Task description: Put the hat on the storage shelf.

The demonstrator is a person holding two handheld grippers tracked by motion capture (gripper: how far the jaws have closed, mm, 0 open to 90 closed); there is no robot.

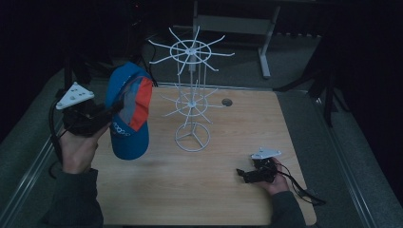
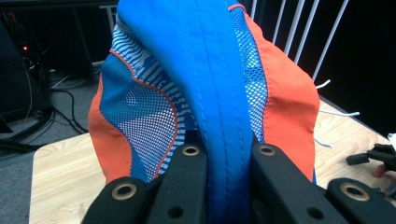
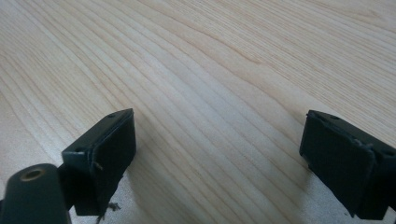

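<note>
1. Landmark for all places: the white wire display stand (image 1: pixel 192 95), upright at the middle back of the wooden table (image 1: pixel 218 199).
2. Left gripper (image 1: pixel 107 113): left of the stand, raised off the table. Jaws clamped on the blue seam band of a baseball cap (image 1: pixel 128 111); in the left gripper view the two black jaws pinch the cap (image 2: pixel 205 79) from either side, fabric bunched between them.
3. Cap: blue, with orange and mesh panels; hangs in the air just left of the stand at about the height of the lower ring of prongs, brim pointing down. Apart from the prongs, not touching.
4. Step in hand, as judged: carrying the cap toward the stand to hang it.
5. Next move calls for: bringing the cap's opening or back strap over a free prong, probably on the near left side, then letting go once the prong bears it. The thin prongs may snag the mesh.
6. Right gripper (image 1: pixel 248 175): right of and nearer than the stand, low by the table. Jaws spread wide in the right gripper view (image 3: pixel 219 154), nothing between them.
7. Containers: none seen; every prong of the stand is bare.
</note>
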